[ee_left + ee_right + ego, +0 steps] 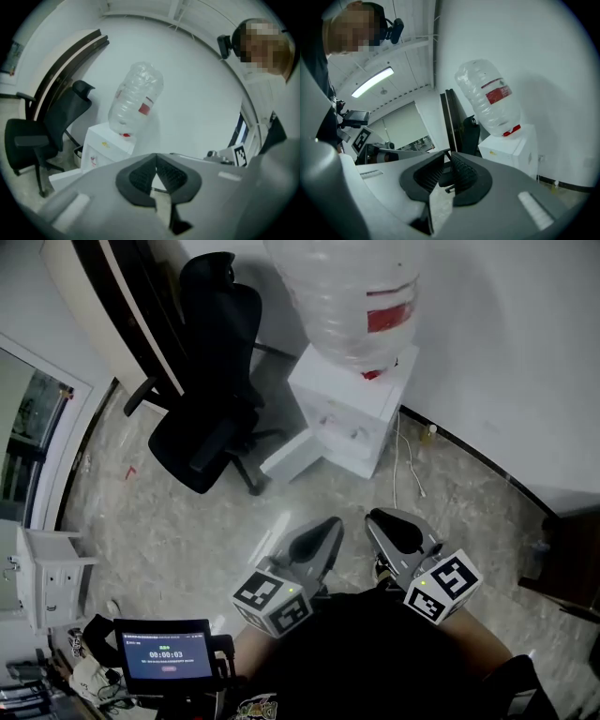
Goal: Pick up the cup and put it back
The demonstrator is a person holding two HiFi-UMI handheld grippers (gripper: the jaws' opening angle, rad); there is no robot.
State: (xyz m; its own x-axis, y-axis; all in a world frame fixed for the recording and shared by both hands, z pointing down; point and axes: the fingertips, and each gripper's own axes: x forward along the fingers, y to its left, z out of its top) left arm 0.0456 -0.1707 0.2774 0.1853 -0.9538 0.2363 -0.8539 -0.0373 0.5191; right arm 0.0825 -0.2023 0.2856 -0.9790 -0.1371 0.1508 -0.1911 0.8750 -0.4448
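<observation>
Cup: it shows in none of my views.
Left gripper (155, 157) is pinched together, right gripper (446, 155) slightly parted, both empty; the cup is probably light and crushable, so I'd pinch its wall gently.

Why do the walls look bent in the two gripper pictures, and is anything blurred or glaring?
Left gripper view: the wide-angle lens bows straight edges, darkens the picture's corners, and the near left gripper is soft. Right gripper view: same rounding, the water bottle leans, the ceiling light glares. Head view: even light, straighter lines, a pale sheen on the floor.
</observation>
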